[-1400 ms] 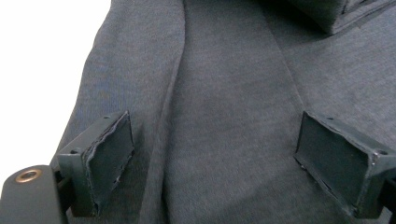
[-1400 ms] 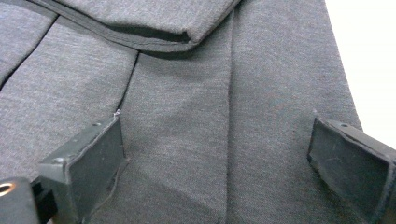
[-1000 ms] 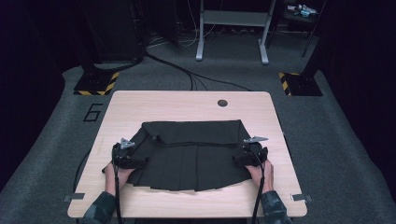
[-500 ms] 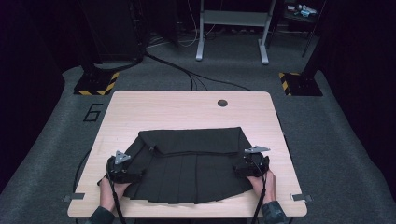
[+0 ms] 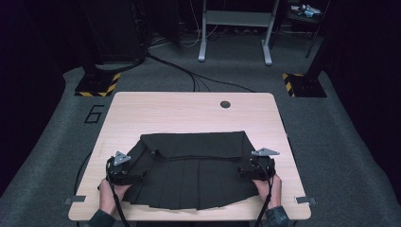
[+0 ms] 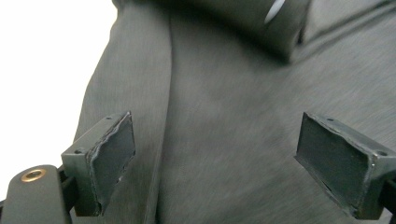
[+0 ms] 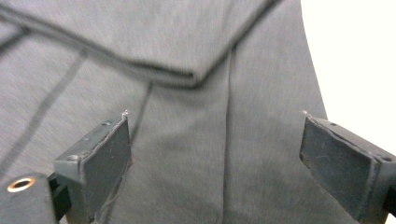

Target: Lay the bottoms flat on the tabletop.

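Left gripper [image 5: 124, 171], jaws spread wide and holding nothing, sits over the left edge of the black pleated skirt [image 5: 194, 172]. The skirt lies flat on the near half of the wooden table [image 5: 189, 111], its far part folded over. Right gripper [image 5: 257, 168], jaws likewise wide and holding nothing, sits over the skirt's right edge.

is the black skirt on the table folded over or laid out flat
Folded over: the black skirt's upper part lies doubled onto its pleated part, its edge crossing the pleats. Both claws are open above it.

Black claws [image 5: 126, 171] (grey three-cornered plates)
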Demonstrator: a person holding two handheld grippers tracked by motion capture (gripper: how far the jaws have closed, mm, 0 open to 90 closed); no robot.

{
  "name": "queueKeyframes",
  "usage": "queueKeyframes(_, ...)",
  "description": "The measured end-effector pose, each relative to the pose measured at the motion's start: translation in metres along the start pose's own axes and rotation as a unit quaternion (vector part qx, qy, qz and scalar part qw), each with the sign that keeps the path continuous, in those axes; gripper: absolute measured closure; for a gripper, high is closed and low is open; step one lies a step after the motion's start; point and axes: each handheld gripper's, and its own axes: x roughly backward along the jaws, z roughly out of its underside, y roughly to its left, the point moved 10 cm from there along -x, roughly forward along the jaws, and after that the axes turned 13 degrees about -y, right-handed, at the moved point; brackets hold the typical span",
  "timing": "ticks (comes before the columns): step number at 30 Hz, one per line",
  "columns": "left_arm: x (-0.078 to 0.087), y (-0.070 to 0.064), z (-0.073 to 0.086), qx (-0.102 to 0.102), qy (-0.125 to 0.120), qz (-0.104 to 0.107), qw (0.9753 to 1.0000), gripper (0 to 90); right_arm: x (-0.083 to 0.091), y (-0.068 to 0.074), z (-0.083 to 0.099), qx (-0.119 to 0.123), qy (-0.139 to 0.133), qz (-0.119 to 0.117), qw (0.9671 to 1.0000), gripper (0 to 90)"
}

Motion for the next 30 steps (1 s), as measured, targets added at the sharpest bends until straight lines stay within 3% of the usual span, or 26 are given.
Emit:
queueKeyframes(6, -0.011, -0.011, -0.027, -0.01, -0.007, 0.01, 0.9999, 14.5, -0.011, 0.005, -0.021, 0.01, -0.003, 0.002, 0.9999, 19.0)
queueKeyframes(9, -0.021, -0.017, -0.036, -0.016, -0.004, 0.016, 0.9997, 16.8, -0.021, 0.006, -0.023, 0.003, 0.008, 0.0, 1.0, 27.6)
queueKeyframes(14, -0.038, -0.022, -0.044, -0.025, -0.006, 0.007, 0.9996, 23.3, -0.036, 0.002, -0.022, -0.016, 0.024, -0.004, 0.9996, 43.6)
queueKeyframes(18, -0.046, -0.019, -0.037, -0.028, 0.005, -0.003, 0.9996, 42.4, -0.042, 0.003, -0.018, -0.03, 0.034, -0.008, 0.9989, 55.5)
queueKeyframes(23, -0.047, -0.017, -0.027, -0.007, 0.008, 0.019, 0.9998, 68.3, -0.046, 0.005, -0.017, -0.016, 0.039, -0.006, 0.9991, 72.1)
queueKeyframes(25, -0.047, -0.017, -0.025, -0.005, 0.007, 0.02, 0.9998, 73.6, -0.047, 0.006, -0.017, -0.008, 0.038, -0.005, 0.9992, 75.7)
queueKeyframes(30, -0.046, -0.018, -0.017, -0.014, 0.016, 0.025, 0.9994, 76.7, -0.044, 0.008, -0.017, -0.009, 0.027, 0.001, 0.9996, 83.1)
